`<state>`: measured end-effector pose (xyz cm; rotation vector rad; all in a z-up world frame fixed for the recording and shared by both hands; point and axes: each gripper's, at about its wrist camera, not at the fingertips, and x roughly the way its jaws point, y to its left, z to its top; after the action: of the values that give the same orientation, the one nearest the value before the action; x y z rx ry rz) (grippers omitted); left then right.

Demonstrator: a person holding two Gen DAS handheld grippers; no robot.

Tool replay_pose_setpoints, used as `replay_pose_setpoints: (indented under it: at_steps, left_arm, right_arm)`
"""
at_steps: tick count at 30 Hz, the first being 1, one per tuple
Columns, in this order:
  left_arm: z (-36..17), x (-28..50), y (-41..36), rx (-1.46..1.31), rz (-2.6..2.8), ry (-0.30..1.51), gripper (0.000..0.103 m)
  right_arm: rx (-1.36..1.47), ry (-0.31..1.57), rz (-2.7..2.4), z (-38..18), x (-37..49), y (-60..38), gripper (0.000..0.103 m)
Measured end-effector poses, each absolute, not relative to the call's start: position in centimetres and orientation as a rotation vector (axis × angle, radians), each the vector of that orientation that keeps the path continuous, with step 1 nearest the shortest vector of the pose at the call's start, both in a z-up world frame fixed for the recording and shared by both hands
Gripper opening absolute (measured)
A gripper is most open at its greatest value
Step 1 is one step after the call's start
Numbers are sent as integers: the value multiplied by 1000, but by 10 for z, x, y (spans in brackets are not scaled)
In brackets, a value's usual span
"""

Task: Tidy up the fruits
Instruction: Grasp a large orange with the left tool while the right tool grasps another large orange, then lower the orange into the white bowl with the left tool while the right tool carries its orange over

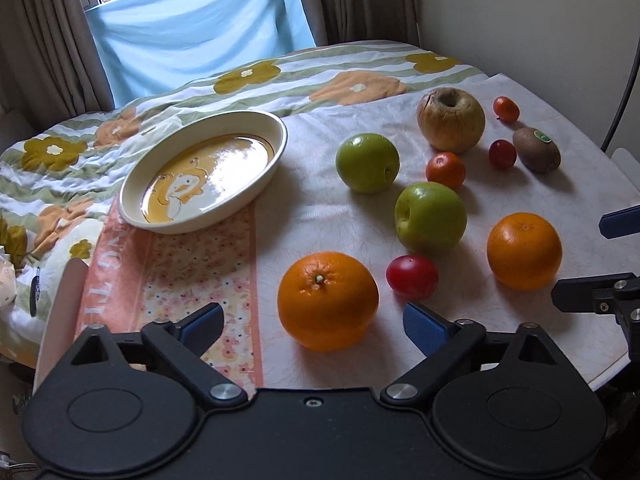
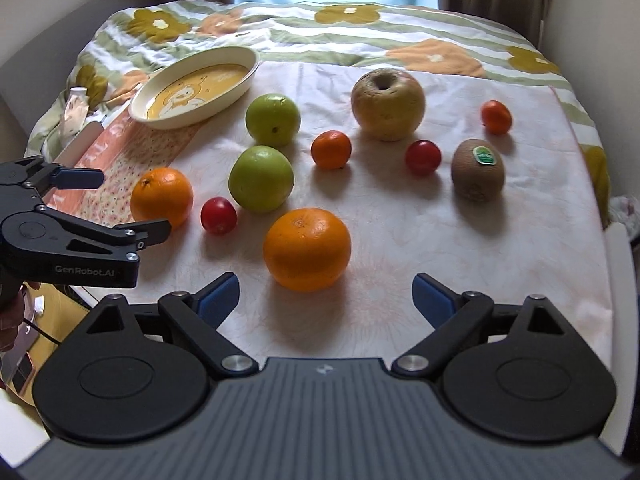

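Fruits lie loose on the white cloth: two oranges (image 1: 327, 300) (image 1: 524, 250), two green apples (image 1: 367, 163) (image 1: 430, 216), a wrinkled yellow apple (image 1: 451, 119), a kiwi (image 1: 536, 149), small red fruits (image 1: 412, 277) and small tangerines (image 1: 445, 170). A cream dish (image 1: 276, 128) with a duck picture stands empty at the left. My left gripper (image 1: 314, 324) is open, with the near orange between its fingertips. My right gripper (image 2: 326, 298) is open, just in front of the other orange (image 2: 307, 248). The left gripper also shows in the right wrist view (image 2: 116, 204).
A floral quilt (image 1: 248, 76) covers the far side and left. A pink patterned mat (image 1: 192, 264) lies under the dish. The table edge (image 1: 616, 364) runs close on the right. Curtains and a blue cloth (image 1: 200, 28) hang behind.
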<state>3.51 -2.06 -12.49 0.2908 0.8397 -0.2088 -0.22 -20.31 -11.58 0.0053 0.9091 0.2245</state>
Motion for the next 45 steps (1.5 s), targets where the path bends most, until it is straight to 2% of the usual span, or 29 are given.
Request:
replay_pose_setpoints:
  at_steps: [4,8,10,14,17,26,36,45]
  left_arm:
    - [-134,39,-24,289,-196,830,91]
    - [-139,44,-26,268,-188,837,84]
    - [-141,46,-26,258,-185,840,81]
    - [-143,47,-26,231,-190,845,67]
    - [-143,47,-26,223,-185,843,66]
    - [-143,45,-27,222,-177,837,65]
    - [-130,35,-25,196,-140,833,65]
    - [-71,27,-12,152,-61,780,65]
  right_arm:
    - [-13,900,246,-126,5,-201,103]
    - [-22,906,270,-135,12,-200,96]
    - [-27,900,277,-137,15,-199,96]
    - [-20,888,291,-140,22,-197,93]
    - [-25,886,311,-141,25,-194,86]
    - [-52,877,330,-143,28,-188,74]
    - [-48,856,354,-131,26,-190,73]
    - [-46,808,413,-77,30,-185,73]
